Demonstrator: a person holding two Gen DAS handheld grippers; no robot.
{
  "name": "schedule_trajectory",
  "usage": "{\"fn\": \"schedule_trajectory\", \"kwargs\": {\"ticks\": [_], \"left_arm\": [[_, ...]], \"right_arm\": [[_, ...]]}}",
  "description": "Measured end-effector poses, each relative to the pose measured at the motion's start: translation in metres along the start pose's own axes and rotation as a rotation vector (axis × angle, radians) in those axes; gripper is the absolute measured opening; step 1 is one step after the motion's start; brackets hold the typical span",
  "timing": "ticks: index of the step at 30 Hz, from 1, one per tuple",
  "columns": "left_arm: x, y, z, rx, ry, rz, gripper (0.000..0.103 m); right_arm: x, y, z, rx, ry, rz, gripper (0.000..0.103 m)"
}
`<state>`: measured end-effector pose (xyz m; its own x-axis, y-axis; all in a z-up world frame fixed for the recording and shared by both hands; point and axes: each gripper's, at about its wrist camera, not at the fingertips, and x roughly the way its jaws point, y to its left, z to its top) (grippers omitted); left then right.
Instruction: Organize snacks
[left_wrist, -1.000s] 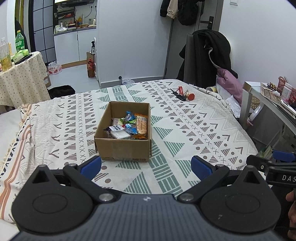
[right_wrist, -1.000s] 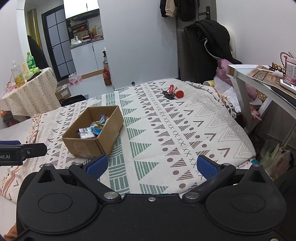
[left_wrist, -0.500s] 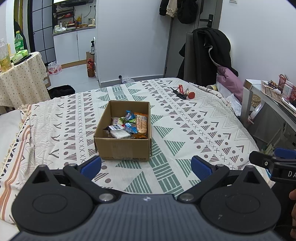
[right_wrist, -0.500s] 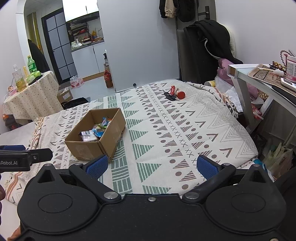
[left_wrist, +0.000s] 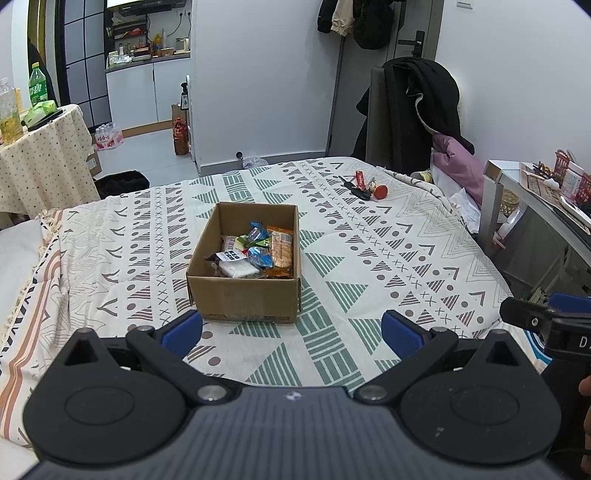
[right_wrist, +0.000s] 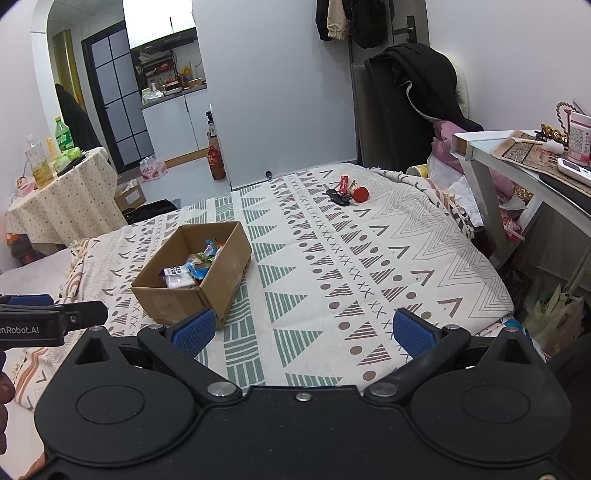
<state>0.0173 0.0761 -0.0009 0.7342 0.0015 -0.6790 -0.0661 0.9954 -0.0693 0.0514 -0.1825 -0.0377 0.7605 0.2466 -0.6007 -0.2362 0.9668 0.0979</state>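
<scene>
Cardboard box (left_wrist: 243, 291) holding snacks (left_wrist: 255, 251), sitting mid-bed (left_wrist: 388, 258), open bedspread all around; left gripper (left_wrist: 291, 334) and right gripper (right_wrist: 303, 328) hovering near the bed's edge, jaws wide, empty.

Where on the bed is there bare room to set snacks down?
Bare bedspread runs right of the cardboard box, up to the keys at the far edge, and left of it. Only the box's inside is crowded, with snack packets.
</scene>
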Motion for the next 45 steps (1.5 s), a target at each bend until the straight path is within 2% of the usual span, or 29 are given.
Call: {"fn": "schedule_trajectory", "kwargs": {"ticks": [45], "left_arm": [[-0.0068,-0.0068,0.0037,0.015,-0.007,-0.004,0.103]], "right_arm": [[-0.0037,-0.0028,0.0027,-0.002,-0.008,-0.006,0.103]]}}
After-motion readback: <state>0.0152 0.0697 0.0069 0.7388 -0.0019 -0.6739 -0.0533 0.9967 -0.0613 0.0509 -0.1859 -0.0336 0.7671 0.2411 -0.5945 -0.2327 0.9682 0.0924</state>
